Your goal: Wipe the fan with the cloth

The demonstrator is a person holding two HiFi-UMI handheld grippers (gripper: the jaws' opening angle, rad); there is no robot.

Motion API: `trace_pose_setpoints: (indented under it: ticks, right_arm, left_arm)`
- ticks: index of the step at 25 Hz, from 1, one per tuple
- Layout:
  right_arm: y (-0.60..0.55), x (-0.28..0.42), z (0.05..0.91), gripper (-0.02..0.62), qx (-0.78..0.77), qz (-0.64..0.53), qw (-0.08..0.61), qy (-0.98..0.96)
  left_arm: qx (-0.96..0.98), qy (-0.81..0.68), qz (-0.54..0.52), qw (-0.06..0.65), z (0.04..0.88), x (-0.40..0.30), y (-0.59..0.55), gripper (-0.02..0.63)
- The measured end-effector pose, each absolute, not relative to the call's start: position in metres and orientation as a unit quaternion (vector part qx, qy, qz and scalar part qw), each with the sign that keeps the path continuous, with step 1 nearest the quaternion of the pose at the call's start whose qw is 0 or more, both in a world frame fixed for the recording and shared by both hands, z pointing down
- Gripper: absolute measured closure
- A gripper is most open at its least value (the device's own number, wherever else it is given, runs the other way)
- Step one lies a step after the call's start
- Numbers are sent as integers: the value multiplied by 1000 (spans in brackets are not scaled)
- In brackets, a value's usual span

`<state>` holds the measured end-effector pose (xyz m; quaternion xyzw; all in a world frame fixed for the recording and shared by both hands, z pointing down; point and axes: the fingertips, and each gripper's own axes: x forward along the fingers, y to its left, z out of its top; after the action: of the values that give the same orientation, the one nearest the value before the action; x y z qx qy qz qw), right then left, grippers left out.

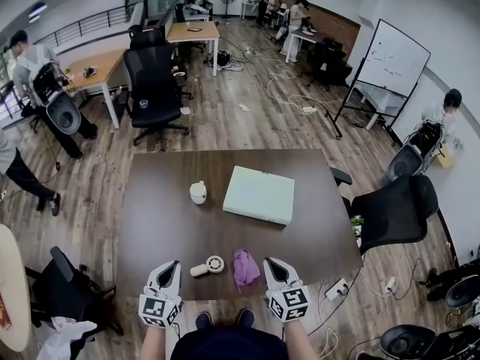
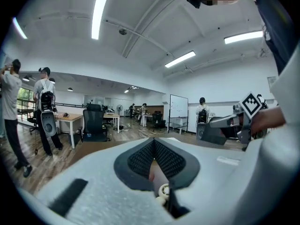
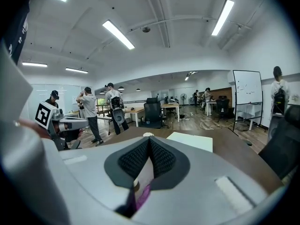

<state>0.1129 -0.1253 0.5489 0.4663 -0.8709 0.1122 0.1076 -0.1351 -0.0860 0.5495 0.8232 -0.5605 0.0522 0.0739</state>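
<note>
The left gripper [image 1: 172, 264] and right gripper [image 1: 271, 262] both have jaws pressed together, empty. Between their tips lie the small round white plastic fan [image 1: 210, 265], nearer the left, and the crumpled purple cloth [image 1: 244, 267], beside the right.

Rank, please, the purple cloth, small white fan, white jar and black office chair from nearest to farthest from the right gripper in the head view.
1. Purple cloth, just left of the right gripper.
2. Small white fan, left of the cloth.
3. White jar, mid-table.
4. Black office chair, beyond the table.
</note>
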Motion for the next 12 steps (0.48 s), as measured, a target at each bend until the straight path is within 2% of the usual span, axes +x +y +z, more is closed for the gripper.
trace_pose_setpoints:
  ticks: [7, 12]
  right_arm:
    - [-123, 110, 566, 589, 454, 124, 123, -874]
    - [-124, 112, 574, 589, 450, 129, 134, -873]
  left_arm:
    - [828, -527, 182, 54, 622, -126, -93, 611]
    - [847, -442, 286, 77, 700, -113, -89, 608]
